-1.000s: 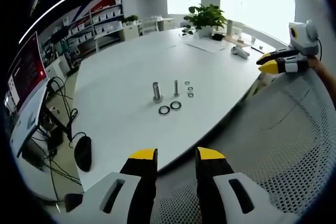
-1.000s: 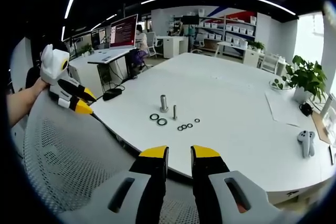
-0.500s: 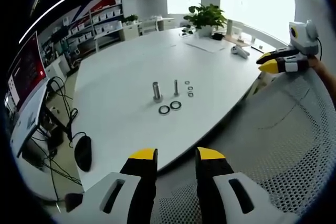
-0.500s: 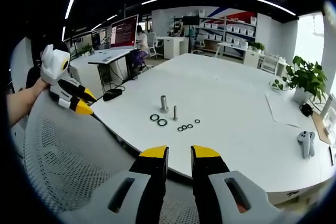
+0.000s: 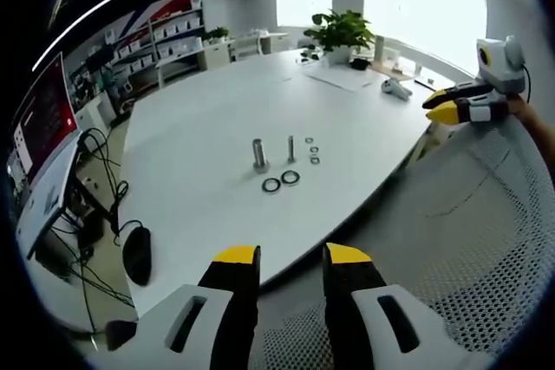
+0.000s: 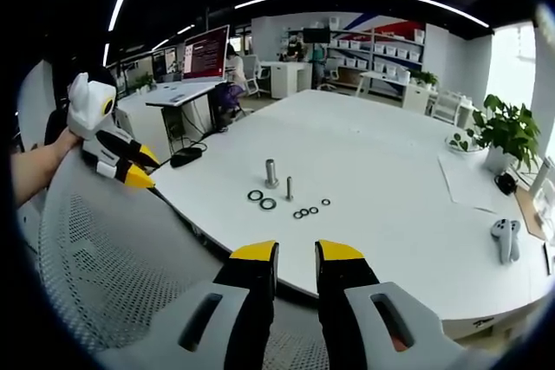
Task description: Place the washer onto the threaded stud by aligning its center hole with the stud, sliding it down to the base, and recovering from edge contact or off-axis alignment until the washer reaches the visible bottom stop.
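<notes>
Almost nothing had moved since a second earlier. The left gripper (image 5: 291, 256) and right gripper (image 6: 296, 251) hung short of the table (image 6: 390, 205), jaws parted and empty. Farther out, two large washers (image 6: 261, 199) lay loose beside the threaded stud (image 6: 289, 186).

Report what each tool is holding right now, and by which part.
Nothing is held. The left tool and right tool are both open and empty; the washers lie untouched on the table beside the studs.
</notes>
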Demonstrator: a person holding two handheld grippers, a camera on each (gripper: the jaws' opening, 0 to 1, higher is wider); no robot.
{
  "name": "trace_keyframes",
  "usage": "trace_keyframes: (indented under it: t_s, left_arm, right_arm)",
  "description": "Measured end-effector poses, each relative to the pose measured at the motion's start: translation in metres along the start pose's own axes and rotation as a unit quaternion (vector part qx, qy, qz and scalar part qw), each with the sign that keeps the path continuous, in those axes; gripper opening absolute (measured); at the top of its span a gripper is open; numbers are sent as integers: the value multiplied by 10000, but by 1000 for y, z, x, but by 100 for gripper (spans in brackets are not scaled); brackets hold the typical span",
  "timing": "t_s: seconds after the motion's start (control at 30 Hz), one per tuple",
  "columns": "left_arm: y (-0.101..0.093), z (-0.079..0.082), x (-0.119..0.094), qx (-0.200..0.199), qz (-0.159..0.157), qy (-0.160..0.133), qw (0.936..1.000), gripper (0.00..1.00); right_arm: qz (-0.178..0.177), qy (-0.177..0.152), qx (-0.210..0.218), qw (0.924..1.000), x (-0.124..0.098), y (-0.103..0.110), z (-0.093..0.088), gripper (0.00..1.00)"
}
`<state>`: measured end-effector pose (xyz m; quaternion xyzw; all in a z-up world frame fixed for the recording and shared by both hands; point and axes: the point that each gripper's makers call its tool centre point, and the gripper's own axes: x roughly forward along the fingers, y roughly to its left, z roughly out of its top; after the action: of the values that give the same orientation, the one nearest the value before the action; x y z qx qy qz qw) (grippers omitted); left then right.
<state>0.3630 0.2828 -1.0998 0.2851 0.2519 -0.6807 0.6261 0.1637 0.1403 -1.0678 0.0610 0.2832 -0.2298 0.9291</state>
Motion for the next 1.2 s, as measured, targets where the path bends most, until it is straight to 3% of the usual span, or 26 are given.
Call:
trace_keyframes:
  t_s: [0.1, 0.23, 0.33, 0.47, 0.8, 0.97, 1.2]
  left_arm:
    - [1, 4, -1, -16, 14, -117, 9999, 27]
    - [1, 2, 0, 3, 2, -64, 10000, 27]
    - [4, 11, -3, -80, 32, -337, 9994, 27]
    - [2, 7, -2, -53, 7, -206, 9998, 26]
    - [3, 7, -2, -53, 24, -213, 9998, 26]
    - [2, -1, 0, 37, 31, 31, 10000, 27]
    - [0, -9, 1, 171, 32, 268, 9995, 28]
  right_arm:
    - [-39, -13, -4, 10000, 0, -1, 0, 21]
    - [-89, -36, -45, 9999, 0, -3, 1, 21]
    - [-94, -47, -48, 9999, 1, -3, 3, 21]
    - [-90, 39, -89, 9999, 3, -3, 1, 21]
    - [-26, 240, -104, 9997, 2, 0, -5, 21]
    - [-25, 343, -170, 9993, 2, 0, -7, 22]
    - [556, 892, -50, 9944, 0, 16, -21, 22]
